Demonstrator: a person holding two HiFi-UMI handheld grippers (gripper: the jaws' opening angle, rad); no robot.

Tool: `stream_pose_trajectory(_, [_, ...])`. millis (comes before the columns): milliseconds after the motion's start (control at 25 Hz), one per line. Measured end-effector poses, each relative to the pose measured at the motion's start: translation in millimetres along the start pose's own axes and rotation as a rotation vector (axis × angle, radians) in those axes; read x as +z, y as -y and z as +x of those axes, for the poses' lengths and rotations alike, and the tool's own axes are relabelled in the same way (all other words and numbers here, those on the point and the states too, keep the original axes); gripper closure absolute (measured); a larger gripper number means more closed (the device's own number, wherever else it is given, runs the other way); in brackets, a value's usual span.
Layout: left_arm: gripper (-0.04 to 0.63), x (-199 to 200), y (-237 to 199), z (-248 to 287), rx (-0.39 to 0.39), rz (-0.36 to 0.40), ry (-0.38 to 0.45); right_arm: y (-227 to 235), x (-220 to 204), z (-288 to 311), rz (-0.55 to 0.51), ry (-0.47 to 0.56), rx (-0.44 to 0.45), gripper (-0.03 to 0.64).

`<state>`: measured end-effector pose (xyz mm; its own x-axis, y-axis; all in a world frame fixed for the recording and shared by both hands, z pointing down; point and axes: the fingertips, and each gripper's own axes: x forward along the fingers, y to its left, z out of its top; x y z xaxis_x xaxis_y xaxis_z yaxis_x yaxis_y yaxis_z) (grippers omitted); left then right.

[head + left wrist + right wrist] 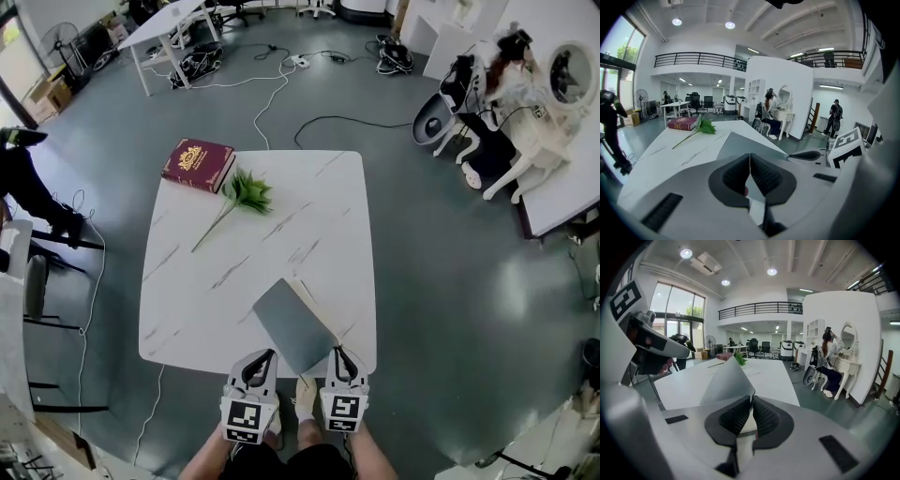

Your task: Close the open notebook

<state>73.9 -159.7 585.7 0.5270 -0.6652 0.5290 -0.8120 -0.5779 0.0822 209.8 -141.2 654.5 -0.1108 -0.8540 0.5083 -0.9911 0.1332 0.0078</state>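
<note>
The notebook (292, 325) lies near the table's front edge, its grey cover raised and tilted over the cream pages. My right gripper (338, 354) is shut on the cover's near edge. In the right gripper view the grey cover (725, 380) rises from between the pads (765, 417) and curves left. My left gripper (269, 356) sits by the notebook's front left edge. Its jaws (750, 161) are shut with nothing seen between them. The grey cover (743, 144) spreads out just beyond them.
A red hardback book (198, 165) and a green plant sprig (244, 194) lie at the far left of the white marble table (197, 300). Beyond it are cables on the floor, chairs and a white dressing table (539, 122). A person stands at the left (28, 187).
</note>
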Motion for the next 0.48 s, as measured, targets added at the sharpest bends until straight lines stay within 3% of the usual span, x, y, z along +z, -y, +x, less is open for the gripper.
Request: stream_pose_trajectory(480, [0.571,-17,9,36,0.018,-0.033,-0.043,16,-36,31,0.008,-0.085,0.046,0.575])
